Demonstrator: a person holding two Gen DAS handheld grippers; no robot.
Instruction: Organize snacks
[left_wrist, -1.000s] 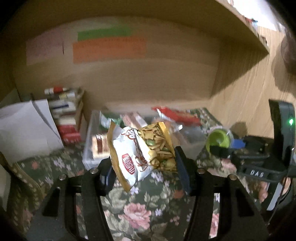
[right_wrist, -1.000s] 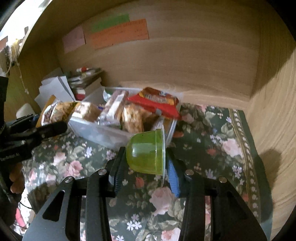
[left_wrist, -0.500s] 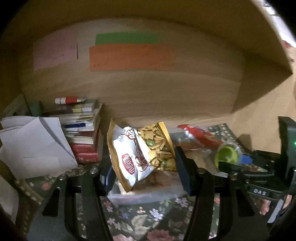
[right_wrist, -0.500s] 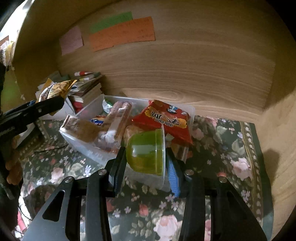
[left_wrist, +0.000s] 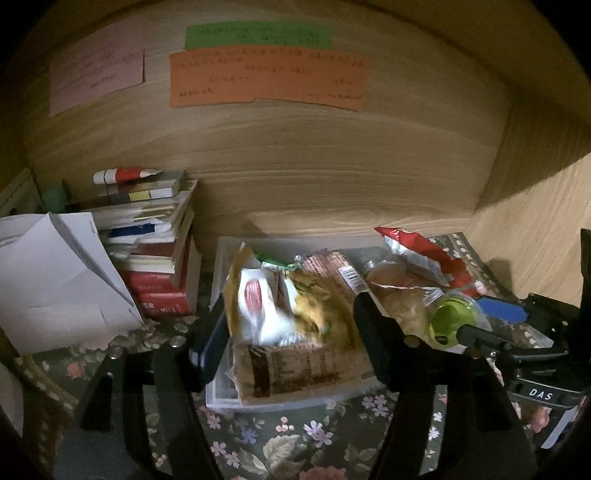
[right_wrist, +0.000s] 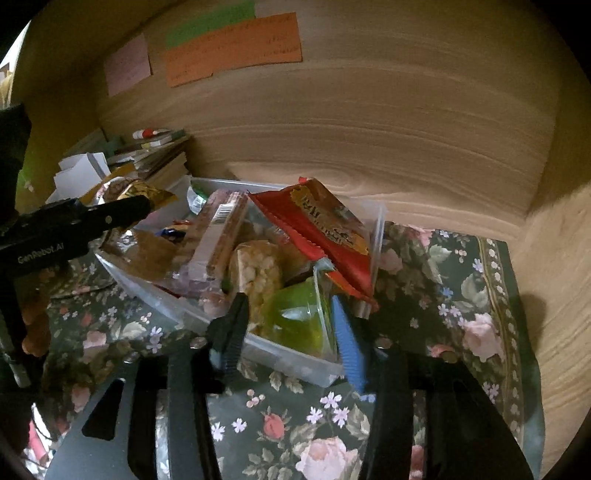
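A clear plastic bin (left_wrist: 280, 400) full of wrapped snacks sits on the floral cloth; it also shows in the right wrist view (right_wrist: 295, 363). My left gripper (left_wrist: 290, 332) has opened wide over the bin's near left end, and the white and gold snack bag (left_wrist: 288, 310) sits blurred between its fingers, seemingly loose. My right gripper (right_wrist: 290, 325) has also spread over the bin's near right corner, with the green jelly cup (right_wrist: 299, 321) between its fingers, apparently resting in the bin. A red snack packet (right_wrist: 321, 229) lies on top at the bin's right.
A stack of books (left_wrist: 155, 258) and white papers (left_wrist: 55, 280) stand left of the bin against the wooden back wall. Coloured notes (left_wrist: 266, 74) are stuck on the wall. A wooden side wall (right_wrist: 554, 295) closes the right. Floral cloth (right_wrist: 443, 295) lies bare right of the bin.
Both grippers moved forward and down to the bin. Both jaws widened; the snack bag and the jelly cup dropped from a firm hold toward the bin.
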